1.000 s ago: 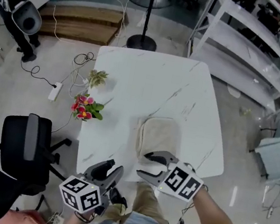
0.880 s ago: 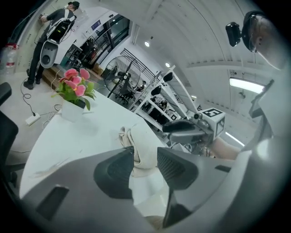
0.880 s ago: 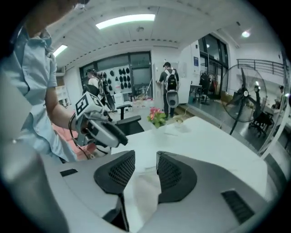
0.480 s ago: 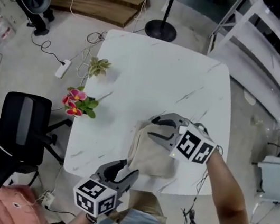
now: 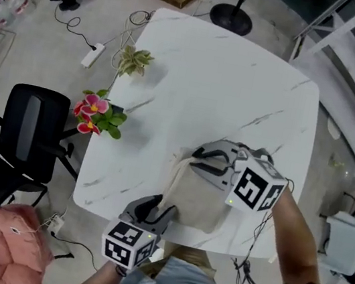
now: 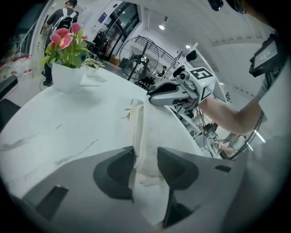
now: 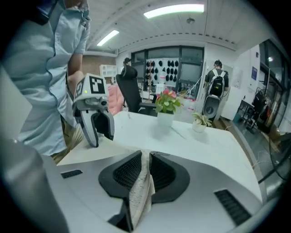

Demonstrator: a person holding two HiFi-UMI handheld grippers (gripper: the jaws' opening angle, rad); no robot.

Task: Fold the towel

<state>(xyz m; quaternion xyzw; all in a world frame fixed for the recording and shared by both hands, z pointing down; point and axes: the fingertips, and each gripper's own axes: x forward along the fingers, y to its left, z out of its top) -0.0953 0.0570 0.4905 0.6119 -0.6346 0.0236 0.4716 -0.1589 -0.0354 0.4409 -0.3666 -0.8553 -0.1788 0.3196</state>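
Note:
A beige towel lies folded on the white table, near its front edge. My right gripper is at the towel's far edge. In the right gripper view its jaws have just been closing and now pinch a fold of the towel. My left gripper is at the towel's near left corner. In the left gripper view its jaws straddle the towel; they have just been closing a little and still stand fairly wide, not clearly pressing.
A pot of pink flowers and a small green plant stand along the table's left edge. A black office chair is left of the table, with a pink cloth on the floor. A fan base stands beyond.
The right gripper went from the towel's near edge to its far edge and closed on it. The left gripper came forward and down onto the near left corner.

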